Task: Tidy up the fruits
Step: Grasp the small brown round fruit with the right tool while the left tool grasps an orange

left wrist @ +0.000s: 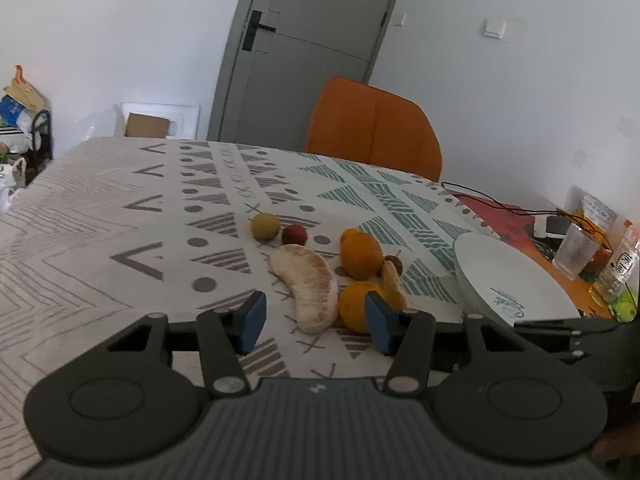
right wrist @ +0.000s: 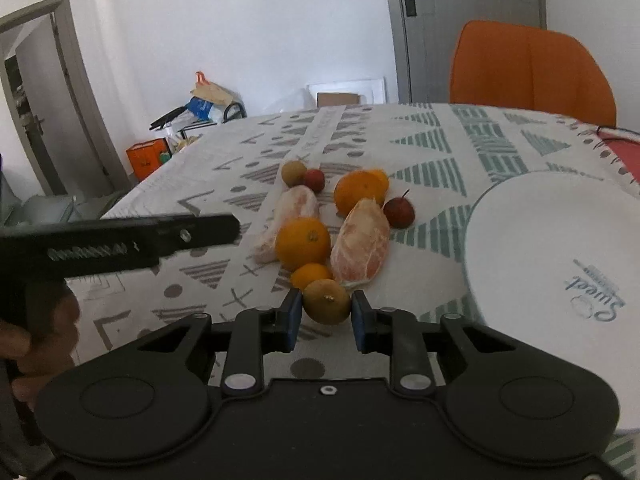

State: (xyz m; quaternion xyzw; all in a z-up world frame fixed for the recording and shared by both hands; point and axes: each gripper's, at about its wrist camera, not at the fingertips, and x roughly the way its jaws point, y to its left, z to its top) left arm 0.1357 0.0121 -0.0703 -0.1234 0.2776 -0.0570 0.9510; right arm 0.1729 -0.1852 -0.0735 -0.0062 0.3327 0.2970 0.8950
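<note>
A pile of fruit lies on the patterned tablecloth. In the right wrist view my right gripper [right wrist: 326, 314] is shut on a brownish round fruit [right wrist: 327, 301] at the near edge of the pile. Beyond it lie a small orange [right wrist: 311, 275], a bigger orange [right wrist: 303, 243], two peeled pomelo segments [right wrist: 361, 243], another orange [right wrist: 359, 193], a small red fruit [right wrist: 399, 212], a second red one [right wrist: 314, 179] and a tan round fruit [right wrist: 293, 172]. My left gripper [left wrist: 316, 320] is open, its pads either side of a pomelo segment [left wrist: 308, 288] and an orange [left wrist: 357, 306], above the cloth.
A white plate [right wrist: 552, 264] sits right of the fruit, also in the left wrist view [left wrist: 508, 276]. An orange chair [left wrist: 376, 128] stands behind the table. A glass [left wrist: 574, 250], bottles and cables crowd the far right. The left gripper's side [right wrist: 120, 240] reaches in at left.
</note>
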